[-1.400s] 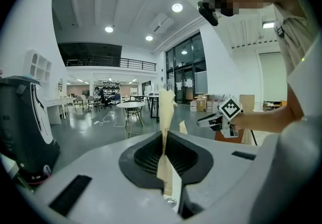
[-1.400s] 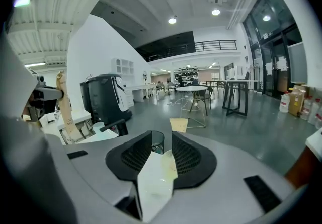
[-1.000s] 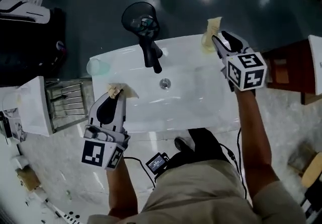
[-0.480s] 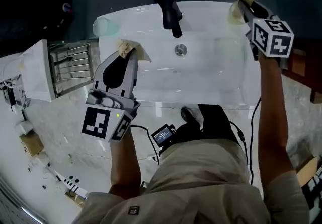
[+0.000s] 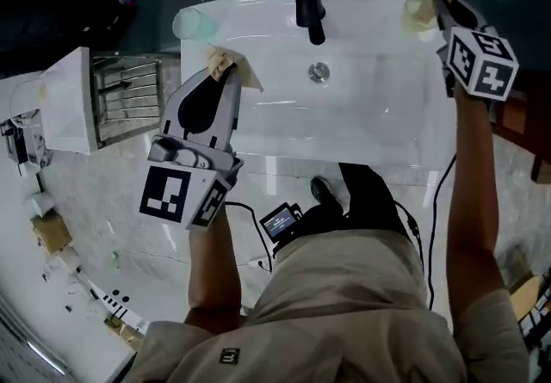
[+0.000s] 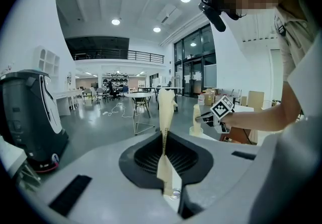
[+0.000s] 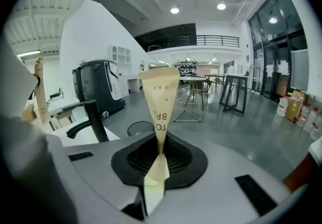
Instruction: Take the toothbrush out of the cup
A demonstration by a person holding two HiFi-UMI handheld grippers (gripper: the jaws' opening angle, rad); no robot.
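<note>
Right hand-held gripper (image 7: 160, 160) was closing mid-sleeve, a sound hold, on the beige paper-wrapped toothbrush (image 7: 160, 97), likely light and crushable; left hand-held gripper (image 6: 164, 165) pinched another sleeve (image 6: 166, 109).

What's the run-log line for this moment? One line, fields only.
left gripper: shut on paper packet | right gripper: jaws closing on toothbrush packet, standing in cup at sink corner | removal: not yet done
</note>
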